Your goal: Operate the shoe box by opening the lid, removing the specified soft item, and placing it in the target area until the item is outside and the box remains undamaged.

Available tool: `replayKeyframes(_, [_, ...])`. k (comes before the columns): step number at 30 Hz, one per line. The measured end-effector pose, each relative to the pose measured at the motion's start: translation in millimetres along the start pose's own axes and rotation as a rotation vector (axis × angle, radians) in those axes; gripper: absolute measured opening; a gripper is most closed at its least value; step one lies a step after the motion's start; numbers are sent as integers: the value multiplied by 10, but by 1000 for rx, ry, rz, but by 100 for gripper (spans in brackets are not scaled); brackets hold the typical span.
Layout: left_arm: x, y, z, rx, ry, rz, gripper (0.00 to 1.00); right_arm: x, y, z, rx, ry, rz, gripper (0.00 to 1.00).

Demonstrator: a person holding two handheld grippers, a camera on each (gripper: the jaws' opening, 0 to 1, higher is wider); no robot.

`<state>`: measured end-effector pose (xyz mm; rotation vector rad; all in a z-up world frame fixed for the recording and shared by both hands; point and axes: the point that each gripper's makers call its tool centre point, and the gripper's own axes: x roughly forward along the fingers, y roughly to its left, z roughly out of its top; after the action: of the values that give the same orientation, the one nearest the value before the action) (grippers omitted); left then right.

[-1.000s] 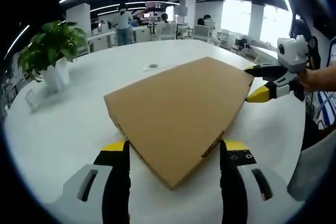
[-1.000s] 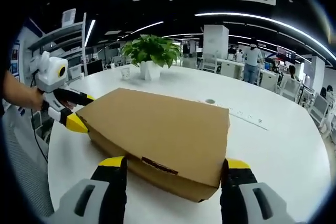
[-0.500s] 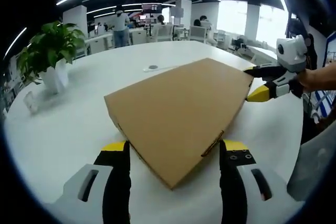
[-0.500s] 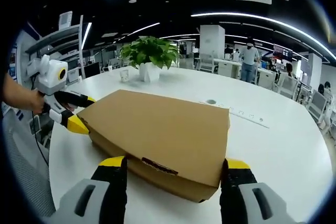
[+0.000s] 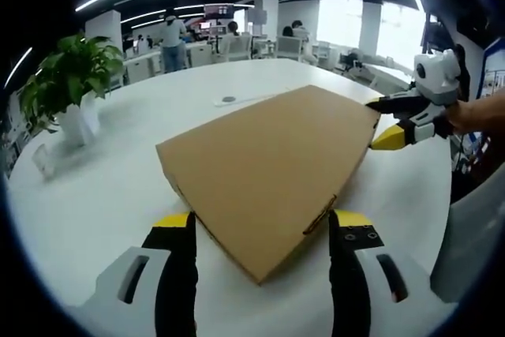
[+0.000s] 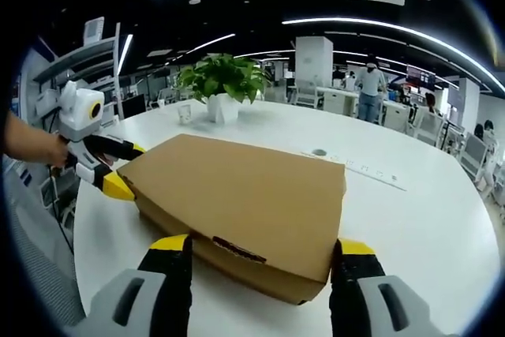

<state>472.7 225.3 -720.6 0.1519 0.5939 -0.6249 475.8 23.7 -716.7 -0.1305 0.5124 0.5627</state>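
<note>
A closed brown cardboard shoe box (image 5: 272,167) lies flat on a round white table (image 5: 95,195). My left gripper (image 5: 262,226) is open, its yellow-tipped jaws standing on either side of the box's near corner. In the left gripper view my right gripper (image 5: 380,124) is at the box's far right corner, open, with one jaw above the lid edge and one below. The right gripper view shows the same box (image 6: 245,195), with my right gripper (image 6: 260,246) open around its near corner. My left gripper (image 6: 125,168) is open at the box's left corner. The soft item is hidden.
A potted green plant (image 5: 67,84) (image 6: 221,80) stands on the table beyond the box. A round cable port (image 6: 318,151) and a white strip (image 6: 371,175) are set in the table top. The person's hand (image 5: 481,116) holds the right gripper. Desks and people stand far behind.
</note>
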Motion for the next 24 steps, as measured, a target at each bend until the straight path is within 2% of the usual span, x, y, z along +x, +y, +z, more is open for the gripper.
replayKeyframes(5, [-32, 45, -29, 30, 11, -17, 66, 20, 50, 6, 4, 4, -6, 68])
replayKeyframes(24, [-151, 263, -100, 46, 22, -40, 66, 117, 269, 54, 8, 9, -26, 67])
